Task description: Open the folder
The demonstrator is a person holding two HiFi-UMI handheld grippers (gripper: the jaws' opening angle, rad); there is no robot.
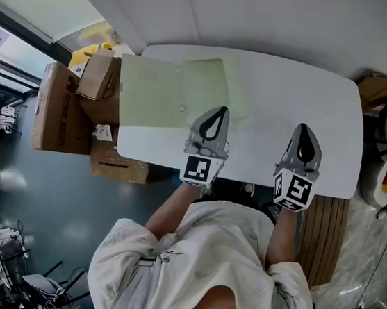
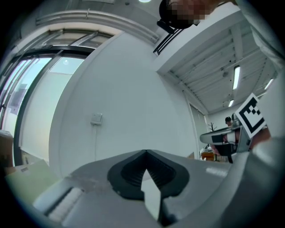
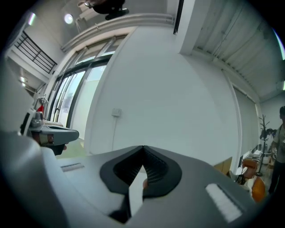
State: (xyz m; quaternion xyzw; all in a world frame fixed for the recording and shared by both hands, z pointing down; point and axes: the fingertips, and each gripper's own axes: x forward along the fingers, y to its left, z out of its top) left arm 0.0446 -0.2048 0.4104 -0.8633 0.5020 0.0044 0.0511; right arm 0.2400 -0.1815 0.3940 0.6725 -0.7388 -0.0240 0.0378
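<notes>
Folder (image 1: 155, 93) position and state govern this step: it lies at the upper left of the head view, on the far left part of the white table (image 1: 292, 92), and it appears already spread flat in two pale green panels, one wide and one narrower, joined along a fold. Nearest the camera, the person's torso fills the bottom of the frame, with both forearms reaching forward. Beyond them, the left gripper (image 1: 219, 110) and the right gripper (image 1: 304, 128) hover over the near half of the table, well apart from each other. In each gripper view the jaws are pressed together with nothing between them, and both point level toward the plain white wall (image 2: 133, 89). The left gripper's tip is close to the folder's near right corner in the head view; contact is not evident. By judgement, the opening step is complete or nearly so, and the hands are clear of the work. Any next move calls only for confirming that the cover rests flat. Cardboard boxes (image 1: 63, 106) stand past the table's left edge.
</notes>
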